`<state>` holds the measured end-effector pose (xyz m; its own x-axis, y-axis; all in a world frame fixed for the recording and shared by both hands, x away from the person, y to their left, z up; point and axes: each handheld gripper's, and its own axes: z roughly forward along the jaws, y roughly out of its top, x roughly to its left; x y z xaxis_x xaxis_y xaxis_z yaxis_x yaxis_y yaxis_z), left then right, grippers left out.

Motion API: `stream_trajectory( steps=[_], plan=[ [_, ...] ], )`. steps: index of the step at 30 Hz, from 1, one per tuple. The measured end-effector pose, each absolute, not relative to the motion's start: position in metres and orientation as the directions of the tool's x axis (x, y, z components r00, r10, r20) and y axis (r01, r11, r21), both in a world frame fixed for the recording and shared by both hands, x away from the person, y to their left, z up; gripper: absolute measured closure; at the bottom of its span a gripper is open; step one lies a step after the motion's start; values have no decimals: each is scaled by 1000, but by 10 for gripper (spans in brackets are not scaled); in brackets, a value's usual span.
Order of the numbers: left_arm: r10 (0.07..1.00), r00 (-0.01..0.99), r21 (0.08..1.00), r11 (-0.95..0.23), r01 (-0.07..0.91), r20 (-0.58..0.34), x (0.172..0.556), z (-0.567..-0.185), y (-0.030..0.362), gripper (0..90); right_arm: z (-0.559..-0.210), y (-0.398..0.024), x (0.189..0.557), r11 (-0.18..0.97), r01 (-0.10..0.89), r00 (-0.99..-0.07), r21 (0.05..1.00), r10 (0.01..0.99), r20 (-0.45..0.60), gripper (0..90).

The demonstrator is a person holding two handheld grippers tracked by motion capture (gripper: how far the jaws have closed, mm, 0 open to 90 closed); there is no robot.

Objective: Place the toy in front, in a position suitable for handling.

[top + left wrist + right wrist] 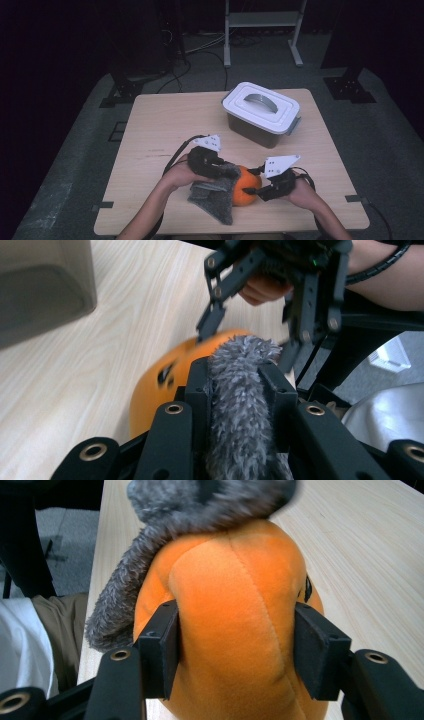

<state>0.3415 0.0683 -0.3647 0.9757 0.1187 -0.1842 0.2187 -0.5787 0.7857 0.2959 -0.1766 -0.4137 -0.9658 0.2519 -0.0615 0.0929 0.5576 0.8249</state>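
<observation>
An orange plush pumpkin (246, 186) sits near the table's front edge. My right gripper (263, 189) is shut on the pumpkin (235, 625), its pads pressing both sides. My left gripper (220, 170) is shut on a fuzzy grey cloth (216, 196), which it holds up against the pumpkin's left side while the rest lies on the table. In the left gripper view the grey cloth (242, 405) stands pinched between the jaws, with the pumpkin (165, 385) and the right gripper (255, 332) just beyond. The cloth (200, 505) drapes over the pumpkin's top in the right gripper view.
A white-lidded plastic box (261, 112) with a grey handle stands at the back of the wooden table (165, 125), right of centre. Dark floor, cables and a metal stand lie beyond the table.
</observation>
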Motion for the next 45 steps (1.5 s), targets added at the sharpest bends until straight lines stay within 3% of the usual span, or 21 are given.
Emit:
stream_trajectory(
  steps=[10, 22, 35, 39, 42, 45],
  plan=[
    [190, 967, 758, -602, 251, -170, 354, -368, 64, 707, -413, -163, 281, 594, 26, -972, 804, 204, -120, 422],
    [167, 961, 756, -593, 277, -221, 351, -375, 73, 708, -414, -165, 283, 599, 8, -975, 800, 184, -127, 441],
    [173, 952, 793, -527, 305, -251, 349, -382, 87, 708, -415, -195, 305, 530, 131, -963, 838, 269, -20, 432],
    [182, 949, 791, -523, 317, -259, 349, -386, 80, 708, -414, -198, 308, 517, 188, -957, 835, 288, 37, 355],
    [192, 947, 788, -526, 321, -257, 350, -387, 75, 708, -407, -193, 303, 541, 196, -950, 818, 312, 21, 256],
    [191, 949, 789, -528, 315, -252, 350, -385, 70, 708, -402, -188, 298, 569, 174, -949, 804, 314, -16, 219]
  ],
)
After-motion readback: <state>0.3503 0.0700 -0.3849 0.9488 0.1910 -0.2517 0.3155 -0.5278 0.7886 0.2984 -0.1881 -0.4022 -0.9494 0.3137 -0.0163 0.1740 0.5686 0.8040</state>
